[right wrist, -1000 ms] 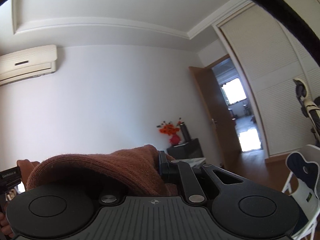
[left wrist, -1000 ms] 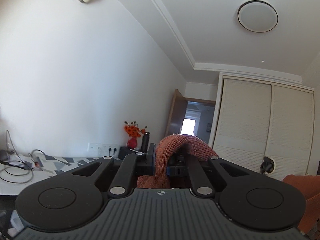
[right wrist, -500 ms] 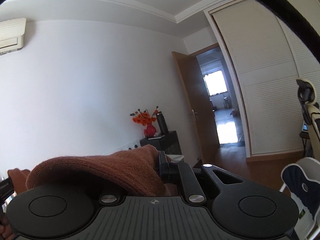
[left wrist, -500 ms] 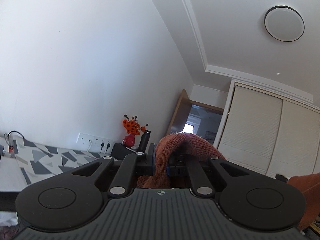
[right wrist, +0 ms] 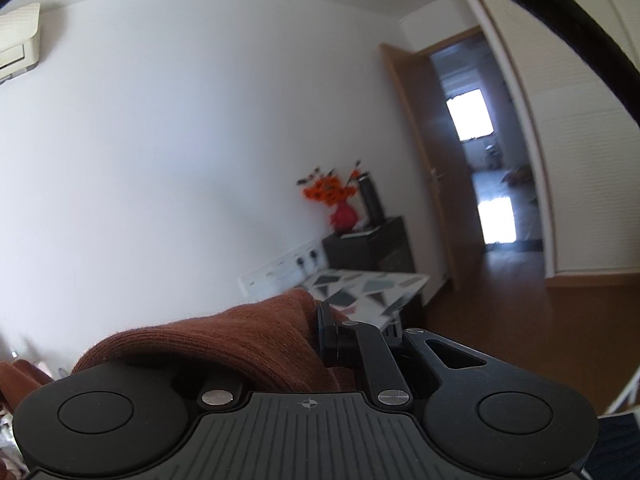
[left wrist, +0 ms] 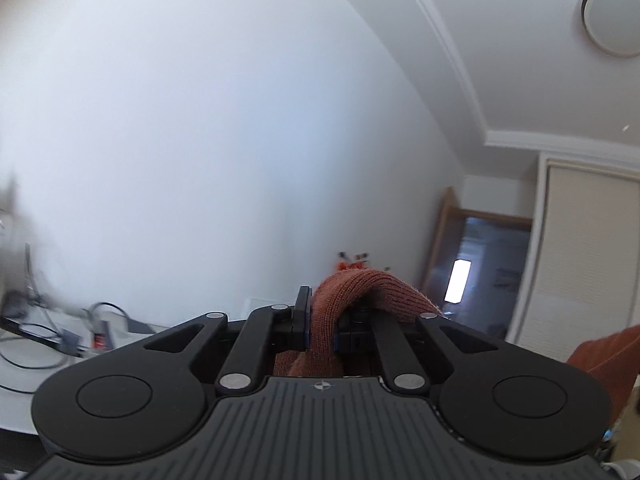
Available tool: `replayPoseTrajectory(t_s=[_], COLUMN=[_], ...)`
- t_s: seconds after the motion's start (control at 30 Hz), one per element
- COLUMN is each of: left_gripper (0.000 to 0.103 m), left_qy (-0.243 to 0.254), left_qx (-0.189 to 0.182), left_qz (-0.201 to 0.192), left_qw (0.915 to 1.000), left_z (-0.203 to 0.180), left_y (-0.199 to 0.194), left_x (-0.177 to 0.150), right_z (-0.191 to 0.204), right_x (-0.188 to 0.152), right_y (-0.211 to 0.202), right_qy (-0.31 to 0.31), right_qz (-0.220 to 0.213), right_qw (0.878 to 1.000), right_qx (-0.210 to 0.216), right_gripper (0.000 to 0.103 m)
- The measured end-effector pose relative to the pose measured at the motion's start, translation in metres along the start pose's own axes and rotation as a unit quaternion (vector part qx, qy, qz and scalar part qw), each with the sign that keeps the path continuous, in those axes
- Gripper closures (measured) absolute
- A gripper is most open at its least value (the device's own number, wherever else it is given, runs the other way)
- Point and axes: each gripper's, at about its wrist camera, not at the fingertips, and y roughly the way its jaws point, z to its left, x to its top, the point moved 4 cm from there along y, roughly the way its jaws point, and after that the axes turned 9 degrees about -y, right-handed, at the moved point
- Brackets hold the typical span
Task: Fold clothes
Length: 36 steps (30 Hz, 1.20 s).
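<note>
Both up in the air: left hand-held gripper (left wrist: pixel 322 330) and right hand-held gripper (right wrist: pixel 320 336) each pinching the rust knit garment (right wrist: pixel 224 344), stretched between them, desk (right wrist: pixel 372 286) ahead below

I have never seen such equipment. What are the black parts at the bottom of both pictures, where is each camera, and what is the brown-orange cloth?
There is no robot here. A person holds one hand tool in each hand, and each tool ends in two-fingered tongs. A wide-angle camera on each tool looks forward along its fingers, so the black parts below are the tool itself.

One picture comes from the left tongs, the other from the right tongs. Both are shut on the same rust-coloured knitted garment, which drapes over the fingers; it is lifted for folding.

Behind, you see a white wall, a table with a grey patterned cloth, a red vase of orange flowers on a dark cabinet, and an open door. What lies beneath the garment is not visible.
</note>
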Motion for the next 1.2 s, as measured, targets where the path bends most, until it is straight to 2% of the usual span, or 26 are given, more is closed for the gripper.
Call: replayPoseTrajectory(t_s=[0.17,0.33,0.47,0.53,0.7,0.83,1.07,1.2], left_gripper=[0.094,0.094,0.094,0.094,0.094,0.094,0.094,0.094], left_qy=[0.008,0.023,0.042,0.03,0.013,0.029,0.062,0.083], left_qx=[0.05,0.094,0.123,0.14,0.183,0.21,0.256,0.275], left_qz=[-0.01,-0.055,-0.103,-0.124,-0.18,-0.223,-0.253,-0.271], left_qw=[0.9987,0.9938,0.9861,0.9819,0.9665,0.9515,0.9309,0.9186], left_z=[-0.002,-0.023,-0.053,-0.076,-0.118,-0.144,-0.164,-0.16], left_y=[0.008,0.021,0.037,0.057,0.092,0.102,0.14,0.165], left_x=[-0.001,0.002,0.001,0.003,0.013,0.011,0.019,0.018], right_z=[0.003,-0.026,-0.057,-0.066,-0.081,-0.103,-0.119,-0.115], right_x=[0.002,0.011,0.029,0.044,0.093,0.133,0.166,0.169], right_y=[0.066,0.127,0.16,0.174,0.218,0.256,0.288,0.319], right_qy=[0.012,0.049,0.046,0.029,-0.011,-0.015,-0.029,-0.021], right_qz=[0.02,0.031,0.007,-0.013,-0.056,-0.077,-0.101,-0.092], right_qw=[0.998,0.994,0.987,0.98,0.961,0.944,0.927,0.923], right_qx=[0.055,0.098,0.156,0.198,0.271,0.32,0.36,0.373], right_gripper=[0.094,0.094,0.094,0.094,0.094,0.094,0.093,0.093])
